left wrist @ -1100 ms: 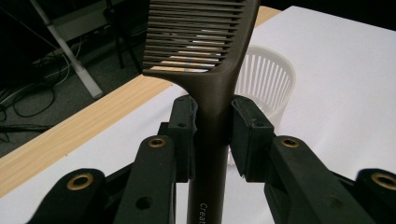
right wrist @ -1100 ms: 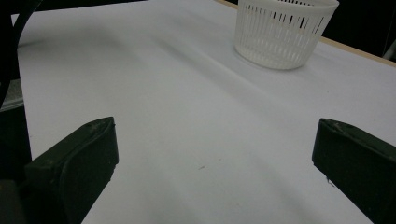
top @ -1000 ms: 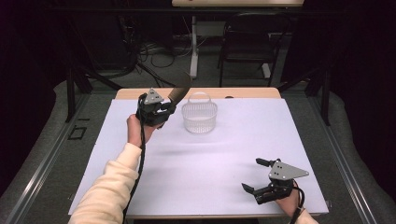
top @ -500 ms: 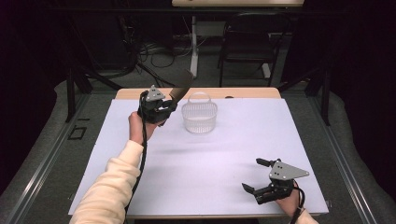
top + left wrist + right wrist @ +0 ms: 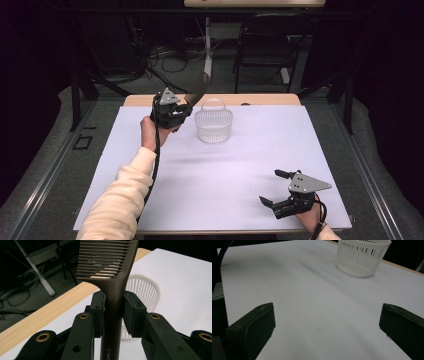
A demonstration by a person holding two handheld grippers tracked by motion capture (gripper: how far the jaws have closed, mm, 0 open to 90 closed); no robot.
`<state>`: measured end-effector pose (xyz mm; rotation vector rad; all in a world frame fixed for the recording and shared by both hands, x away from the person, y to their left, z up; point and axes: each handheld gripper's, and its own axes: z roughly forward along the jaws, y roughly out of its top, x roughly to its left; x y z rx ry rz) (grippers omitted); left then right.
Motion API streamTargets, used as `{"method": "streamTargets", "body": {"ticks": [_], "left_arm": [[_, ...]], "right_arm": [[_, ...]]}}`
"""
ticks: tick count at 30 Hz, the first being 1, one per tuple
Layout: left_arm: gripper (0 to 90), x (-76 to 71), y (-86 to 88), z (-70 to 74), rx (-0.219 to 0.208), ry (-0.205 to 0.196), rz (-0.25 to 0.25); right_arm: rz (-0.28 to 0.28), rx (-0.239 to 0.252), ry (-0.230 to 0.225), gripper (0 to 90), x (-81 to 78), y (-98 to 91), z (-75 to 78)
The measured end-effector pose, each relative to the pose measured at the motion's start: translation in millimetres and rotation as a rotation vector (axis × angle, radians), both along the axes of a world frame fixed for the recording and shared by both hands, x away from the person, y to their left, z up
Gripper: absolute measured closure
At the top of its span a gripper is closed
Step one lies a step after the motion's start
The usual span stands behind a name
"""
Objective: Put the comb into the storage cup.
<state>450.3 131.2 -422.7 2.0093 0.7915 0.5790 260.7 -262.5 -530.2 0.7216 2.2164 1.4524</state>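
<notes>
A dark brown comb [image 5: 110, 267] stands between the jaws of my left gripper [image 5: 113, 311], which is shut on its handle; the teeth end points up and away. In the high view that left gripper [image 5: 186, 104] is raised at the table's far left, with the comb [image 5: 198, 89] slanting up toward the white slatted basket [image 5: 214, 125] just to its right. The basket [image 5: 145, 290] sits behind the comb in the left gripper view. My right gripper [image 5: 274, 187] rests near the front right edge, jaws wide apart over bare table, with nothing between them [image 5: 324, 322].
The white table sheet [image 5: 225, 165] covers most of the tabletop, with a strip of wooden edge [image 5: 270, 100] at the far side. The basket [image 5: 363, 256] lies far ahead of the right gripper. Beyond the table are a chair, stands and cables on the floor.
The left gripper with the comb has shifted slightly toward the basket. The right gripper has stayed in place.
</notes>
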Motion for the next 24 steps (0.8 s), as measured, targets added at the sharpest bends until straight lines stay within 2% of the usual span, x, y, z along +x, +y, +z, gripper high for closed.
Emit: {"method": "streamTargets", "body": {"ticks": [24], "left_arm": [[71.8, 9.7, -15.3, 10.9, -0.008, -0.018, -0.013]], "right_arm": [[-0.001, 0.001, 0.001, 0.2, 0.0, -0.4, 0.0]]}}
